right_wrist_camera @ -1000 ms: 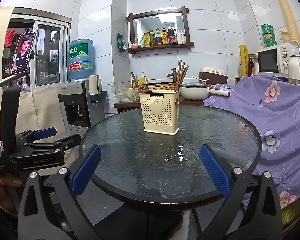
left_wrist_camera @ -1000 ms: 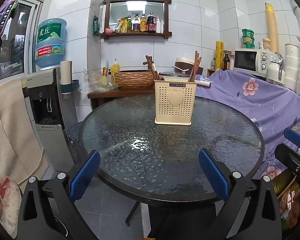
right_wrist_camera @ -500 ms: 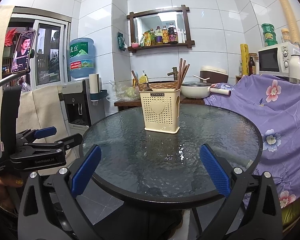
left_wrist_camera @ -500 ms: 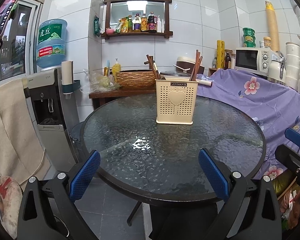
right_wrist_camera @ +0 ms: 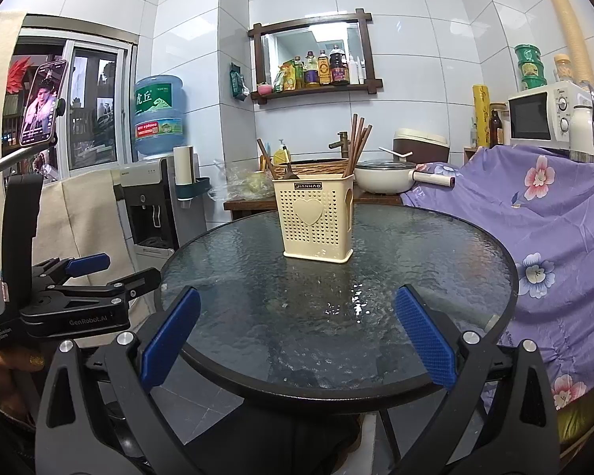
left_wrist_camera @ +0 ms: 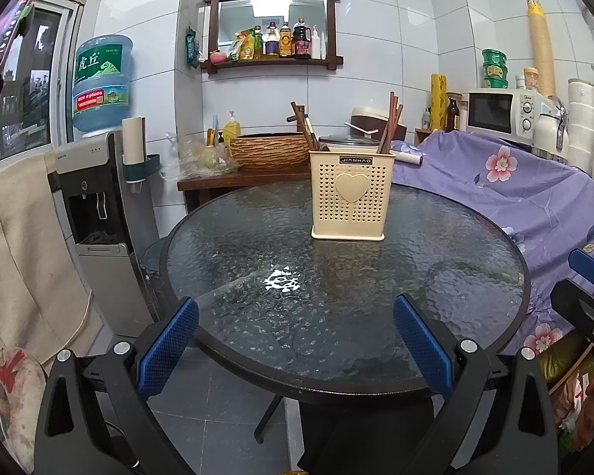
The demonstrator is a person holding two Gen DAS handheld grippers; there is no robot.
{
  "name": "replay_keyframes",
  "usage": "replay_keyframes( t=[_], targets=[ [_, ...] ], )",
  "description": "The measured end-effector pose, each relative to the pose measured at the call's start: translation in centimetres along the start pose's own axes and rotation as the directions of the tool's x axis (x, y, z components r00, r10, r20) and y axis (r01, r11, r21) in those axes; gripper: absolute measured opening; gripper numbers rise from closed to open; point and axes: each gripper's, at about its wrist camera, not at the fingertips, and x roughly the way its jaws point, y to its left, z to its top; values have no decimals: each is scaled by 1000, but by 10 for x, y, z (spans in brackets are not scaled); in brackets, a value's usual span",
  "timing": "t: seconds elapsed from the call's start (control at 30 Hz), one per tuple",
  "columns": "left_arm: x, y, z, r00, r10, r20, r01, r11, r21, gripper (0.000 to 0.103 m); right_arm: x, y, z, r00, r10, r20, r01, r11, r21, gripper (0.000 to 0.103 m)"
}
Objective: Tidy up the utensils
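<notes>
A cream perforated utensil holder (left_wrist_camera: 352, 194) (right_wrist_camera: 316, 219) with a heart on its front stands upright toward the far side of a round glass table (left_wrist_camera: 336, 316) (right_wrist_camera: 328, 336). Brown chopsticks (left_wrist_camera: 390, 122) (right_wrist_camera: 356, 144) stick up from its right compartment, and a dark spoon and sticks (left_wrist_camera: 307, 128) (right_wrist_camera: 275, 164) from its left. My left gripper (left_wrist_camera: 295, 346) hangs open at the table's near edge, holding nothing. My right gripper (right_wrist_camera: 297, 340) is open and empty too, at the same edge. The left gripper's body (right_wrist_camera: 71, 297) shows at the left of the right wrist view.
A water dispenser (left_wrist_camera: 99, 206) stands left of the table. A purple flowered cloth (left_wrist_camera: 514, 190) covers furniture on the right, with a microwave (left_wrist_camera: 503, 113) behind. A wooden side table with a woven basket (left_wrist_camera: 269, 150) and a white pot (right_wrist_camera: 384, 176) sits behind the holder.
Both views have shifted only slightly; the holder and table sit a touch differently in frame. Both grippers stay open and empty.
</notes>
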Motion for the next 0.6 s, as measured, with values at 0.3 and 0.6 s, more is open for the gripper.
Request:
replay_keyframes(
  t=[0.3,0.6],
  targets=[
    [0,1,0,1000,1,-4,-1,1000,-4,97,1,0,-1,1000,-1,-6,1,1000,4,97],
    [1,1,-1,1000,0,-8,0,1000,1,97,2,-1,-2,1000,-6,-11,6,1000,5,97]
  ],
)
